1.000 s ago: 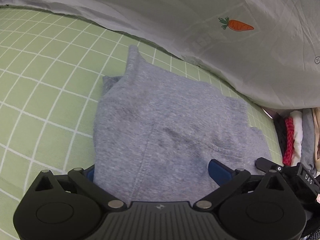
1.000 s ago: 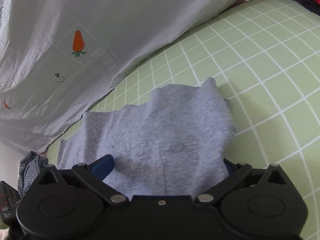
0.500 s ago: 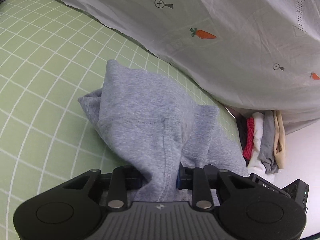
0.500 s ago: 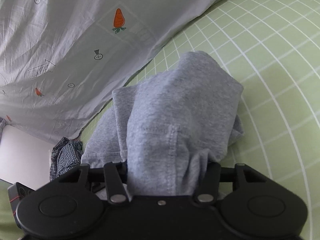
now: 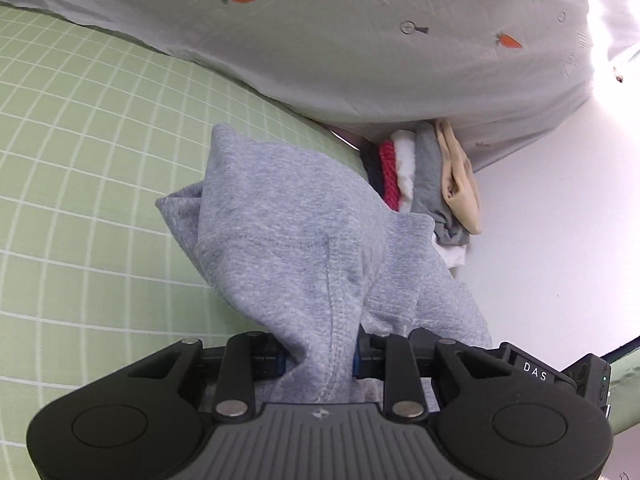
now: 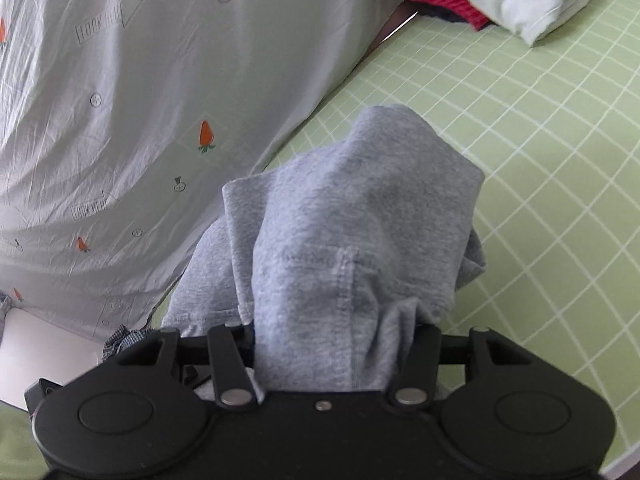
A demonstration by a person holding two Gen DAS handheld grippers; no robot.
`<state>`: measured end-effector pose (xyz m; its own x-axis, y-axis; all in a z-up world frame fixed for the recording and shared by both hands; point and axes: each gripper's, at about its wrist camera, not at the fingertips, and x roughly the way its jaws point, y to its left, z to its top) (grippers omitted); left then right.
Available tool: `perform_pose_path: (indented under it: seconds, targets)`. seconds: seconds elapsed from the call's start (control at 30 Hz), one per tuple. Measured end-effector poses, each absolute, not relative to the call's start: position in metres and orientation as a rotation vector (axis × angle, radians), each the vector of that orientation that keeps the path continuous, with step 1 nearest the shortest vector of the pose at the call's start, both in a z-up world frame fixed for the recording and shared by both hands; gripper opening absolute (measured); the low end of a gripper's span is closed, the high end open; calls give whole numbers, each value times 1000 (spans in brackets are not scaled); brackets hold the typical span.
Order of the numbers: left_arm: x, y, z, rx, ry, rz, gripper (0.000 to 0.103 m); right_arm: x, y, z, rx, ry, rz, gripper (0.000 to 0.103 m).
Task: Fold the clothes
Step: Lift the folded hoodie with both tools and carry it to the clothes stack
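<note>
A grey knit garment (image 5: 288, 232) hangs bunched above the green checked sheet (image 5: 80, 184). My left gripper (image 5: 320, 356) is shut on one edge of it, the cloth pinched between the blue pads at a seam. In the right wrist view the same grey garment (image 6: 360, 216) drapes forward from my right gripper (image 6: 334, 344), which is shut on a thick fold of it. The fingertips of both grippers are buried in the fabric. The garment's far end droops toward the sheet (image 6: 560, 160).
A white quilt with carrot prints (image 5: 360, 40) lies along the far side of the bed. A stack of folded clothes (image 5: 424, 176), red, white, grey and beige, sits at the bed's end beside a white wall (image 5: 560, 220). A checked cloth (image 6: 124, 340) lies low left.
Both grippers closed on the flat-lying grey garment and lifted it off the sheet. They have since carried it sideways toward the stack of folded clothes.
</note>
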<state>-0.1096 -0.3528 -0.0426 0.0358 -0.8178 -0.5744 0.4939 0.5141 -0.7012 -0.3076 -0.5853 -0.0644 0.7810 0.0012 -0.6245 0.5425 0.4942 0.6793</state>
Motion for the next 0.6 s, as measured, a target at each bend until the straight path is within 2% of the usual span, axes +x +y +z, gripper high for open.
perform_pose_path:
  seconds: [0.27,0.4,0.6]
  targets:
    - [-171,-493,-12,-422,1000,-1127,29,-372,-714,-26,923,465,-333,53]
    - [-195,-583,8,-482,923,-1141,29,-392,-814,11,825,431,-297,53]
    - [-192,-696,48,-544,799,-1161,28,-386,-936,77,653,377,-261,53]
